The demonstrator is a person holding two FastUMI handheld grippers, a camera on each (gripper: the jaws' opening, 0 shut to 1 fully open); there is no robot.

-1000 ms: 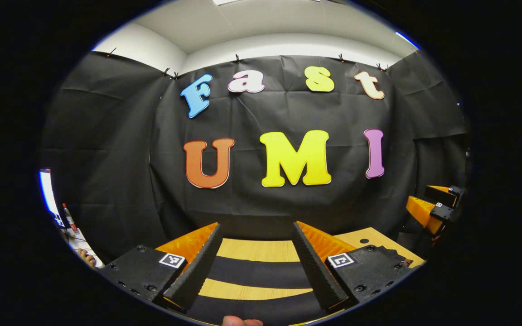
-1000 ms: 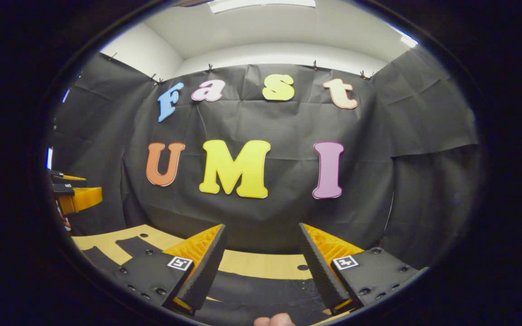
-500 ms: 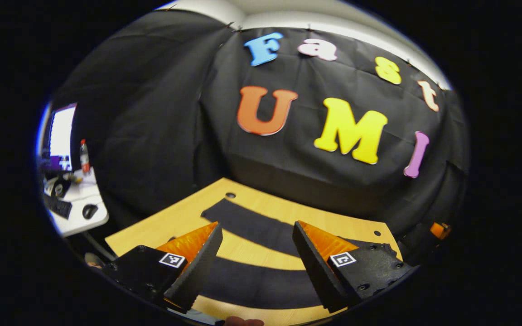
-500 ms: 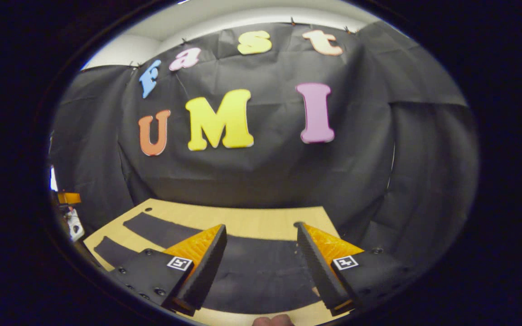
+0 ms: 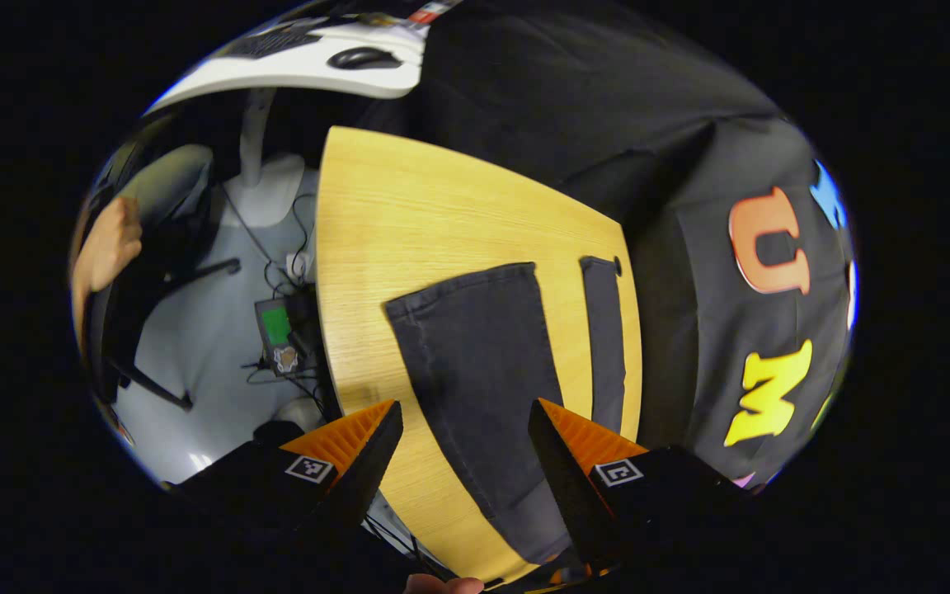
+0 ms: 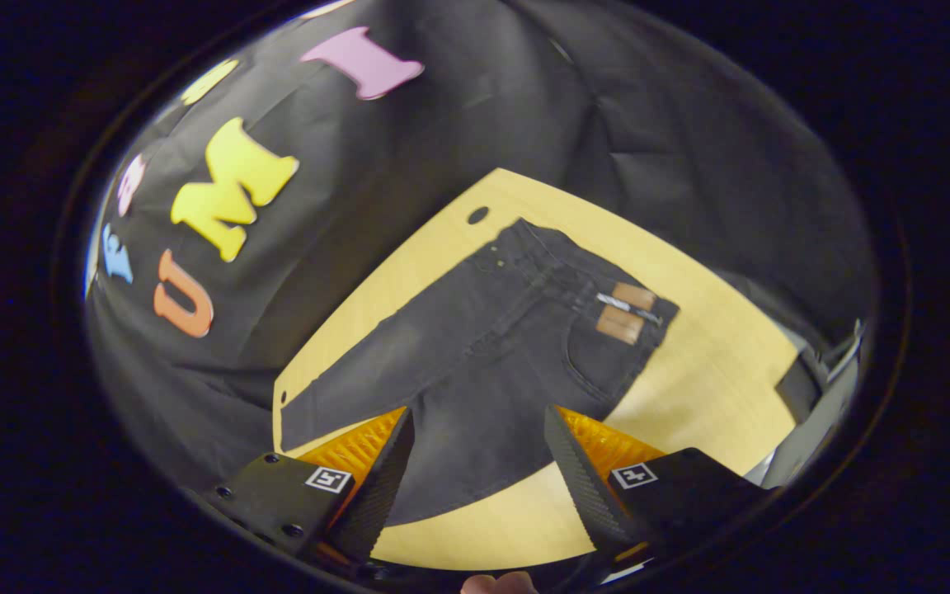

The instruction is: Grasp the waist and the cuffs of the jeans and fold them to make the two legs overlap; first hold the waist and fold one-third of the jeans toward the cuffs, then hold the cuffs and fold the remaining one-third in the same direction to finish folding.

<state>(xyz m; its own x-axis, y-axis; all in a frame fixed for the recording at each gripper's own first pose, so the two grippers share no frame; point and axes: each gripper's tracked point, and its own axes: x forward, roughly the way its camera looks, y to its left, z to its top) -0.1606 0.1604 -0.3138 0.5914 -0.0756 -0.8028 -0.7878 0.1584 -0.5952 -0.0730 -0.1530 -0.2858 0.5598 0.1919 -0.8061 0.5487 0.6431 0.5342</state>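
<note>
Dark grey jeans lie flat on the wooden table (image 5: 392, 214) with the legs apart. In the left gripper view the two legs run away from me: the wide near leg (image 5: 479, 371) and the narrow far leg (image 5: 604, 346), their cuffs at the top. My left gripper (image 5: 463, 462) hovers above the near leg, open and holding nothing. In the right gripper view the jeans (image 6: 475, 355) show their waist with a brown patch (image 6: 627, 313) at the upper right. My right gripper (image 6: 479, 470) hangs open over the seat and thigh, apart from the cloth.
Past the table's left end lies the floor with a small green-faced device (image 5: 277, 330) and cables. A white desk with a mouse (image 5: 364, 58) stands beyond, and a person's arm (image 5: 108, 247) is at the far left. A hole (image 6: 477, 215) marks the table's corner.
Both views have tipped down from the booth wall onto the table. The left gripper has swung toward the cuff end, the right toward the waist end. Both stayed open.
</note>
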